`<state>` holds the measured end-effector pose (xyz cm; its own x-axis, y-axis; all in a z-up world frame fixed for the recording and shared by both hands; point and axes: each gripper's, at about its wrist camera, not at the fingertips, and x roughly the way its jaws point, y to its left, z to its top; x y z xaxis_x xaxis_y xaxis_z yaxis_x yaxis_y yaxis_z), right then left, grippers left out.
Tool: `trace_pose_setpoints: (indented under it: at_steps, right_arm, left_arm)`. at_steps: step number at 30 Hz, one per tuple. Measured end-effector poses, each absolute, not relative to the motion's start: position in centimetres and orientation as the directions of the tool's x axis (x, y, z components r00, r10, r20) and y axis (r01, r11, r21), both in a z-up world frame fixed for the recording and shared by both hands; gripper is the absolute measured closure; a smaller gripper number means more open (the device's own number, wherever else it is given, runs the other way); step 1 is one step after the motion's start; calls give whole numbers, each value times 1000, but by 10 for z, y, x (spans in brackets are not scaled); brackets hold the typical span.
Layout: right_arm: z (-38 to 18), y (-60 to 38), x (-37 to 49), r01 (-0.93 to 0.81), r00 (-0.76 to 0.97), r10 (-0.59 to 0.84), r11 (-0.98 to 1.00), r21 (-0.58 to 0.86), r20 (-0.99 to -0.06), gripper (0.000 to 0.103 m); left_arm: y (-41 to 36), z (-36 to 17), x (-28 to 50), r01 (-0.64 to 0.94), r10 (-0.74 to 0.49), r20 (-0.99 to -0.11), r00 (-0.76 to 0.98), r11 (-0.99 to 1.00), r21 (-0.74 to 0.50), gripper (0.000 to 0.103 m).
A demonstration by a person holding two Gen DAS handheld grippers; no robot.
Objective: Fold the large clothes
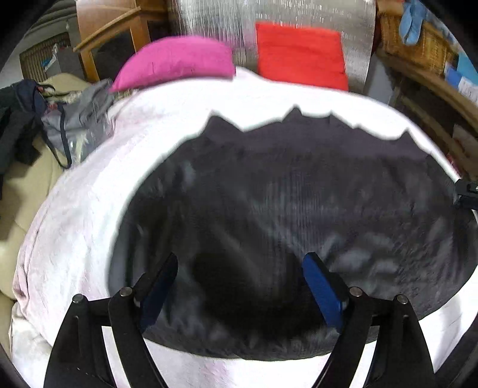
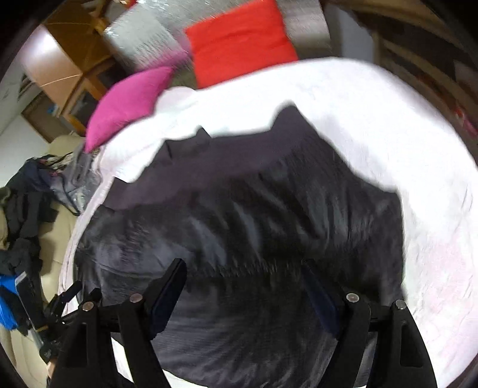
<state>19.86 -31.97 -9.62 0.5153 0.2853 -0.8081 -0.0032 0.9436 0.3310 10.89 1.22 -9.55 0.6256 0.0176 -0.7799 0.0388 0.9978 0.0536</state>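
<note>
A large dark grey-black garment [image 1: 283, 209] lies spread on a white sheet [image 1: 74, 223] over a bed. It also fills the middle of the right wrist view [image 2: 254, 223]. My left gripper [image 1: 242, 268] hangs open just above the garment's near part, blue pads apart, nothing between them. My right gripper [image 2: 245, 274] is open above the garment too, empty. The right gripper shows at the right edge of the left wrist view [image 1: 467, 195]. The left gripper shows at the lower left of the right wrist view [image 2: 64, 301]. Both views are motion-blurred.
A pink pillow [image 1: 176, 61] and a red pillow [image 1: 298, 53] stand at the head of the bed against a silver panel [image 1: 298, 15]. A pile of grey and dark clothes [image 1: 59, 119] lies at the left on a beige surface. Wooden shelves [image 1: 433, 74] stand at the right.
</note>
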Motion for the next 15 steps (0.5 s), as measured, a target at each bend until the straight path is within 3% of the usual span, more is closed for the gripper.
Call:
trace_pose_setpoints:
  at_steps: [5,7,9,15]
  right_arm:
    - [-83,-353,221,22,547,142,983,184,-825,21]
    - [-90,-367,233,45,534,125,983,175,-836,22]
    - [-98,-377,247,28,517,193,970,241,-834,22]
    - [-122,-370,277,-15,445,198,977,214,-874,26]
  left_arm:
    - [53,-76,144,10,48,-761,647,997,71,16]
    - [67,-80,161,42,-6,-785,620,999,26,16]
    - [77,-83,179,80,-84,-800,594,996,-46,16]
    - [79,-101,225,134,-100,-851,516,990,-35,16]
